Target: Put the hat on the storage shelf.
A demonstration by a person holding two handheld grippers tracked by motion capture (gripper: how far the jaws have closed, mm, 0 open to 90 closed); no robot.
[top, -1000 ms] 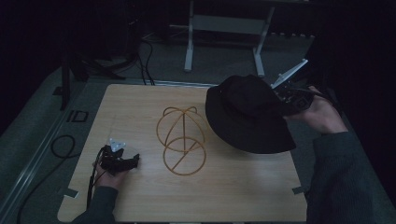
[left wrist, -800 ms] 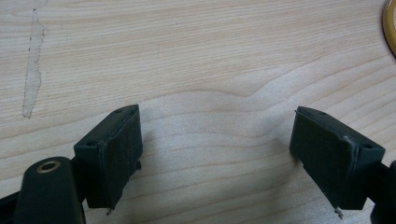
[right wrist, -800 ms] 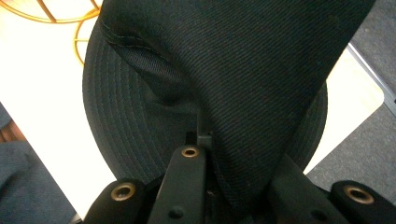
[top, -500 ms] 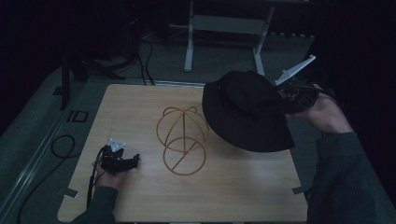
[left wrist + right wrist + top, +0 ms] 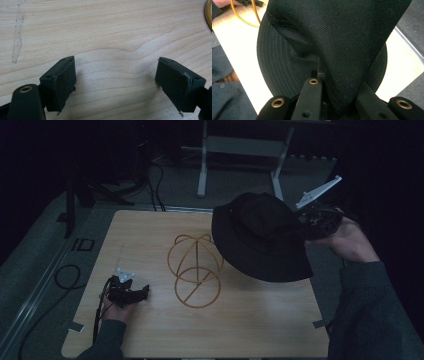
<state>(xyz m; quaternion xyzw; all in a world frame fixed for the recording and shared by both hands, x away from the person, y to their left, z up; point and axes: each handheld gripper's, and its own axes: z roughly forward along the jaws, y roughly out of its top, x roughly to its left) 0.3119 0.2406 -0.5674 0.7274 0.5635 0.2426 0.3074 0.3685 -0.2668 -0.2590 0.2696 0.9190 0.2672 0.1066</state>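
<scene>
Hat: a black bucket hat [image 5: 260, 237] is held in the air over the right part of the bench [image 5: 150, 227], brim hanging down and tilted, close beside the wire stand but not seen to touch it.
Hat, handling: it is judged light and soft; the cloth folds and sags where it is gripped, so the shape will not be kept by itself. The stitched brim [image 5: 274, 67] looks a little stiffer than the crown. Nothing fragile or slippery is suggested by the woven fabric.
Hat, hold: it is best taken by a fold of crown or brim edge, as is done now; a second hold on the opposite brim would be needed to spread it open.
Right gripper: the right gripper [image 5: 320, 220] is pinched onto a fold of the hat's cloth, jaws pressed together on it.
Wire stand: a golden wire stand [image 5: 195, 270], a dome of hoops on a round base ring, stands at mid-bench; it is judged stiff but light and easily pushed.
Left gripper: the left gripper [image 5: 115, 80] is rested low on the bench at the front left, jaws spread wide, nothing between them.
Count: one hat, one wire stand, two grippers, one bench.
</scene>
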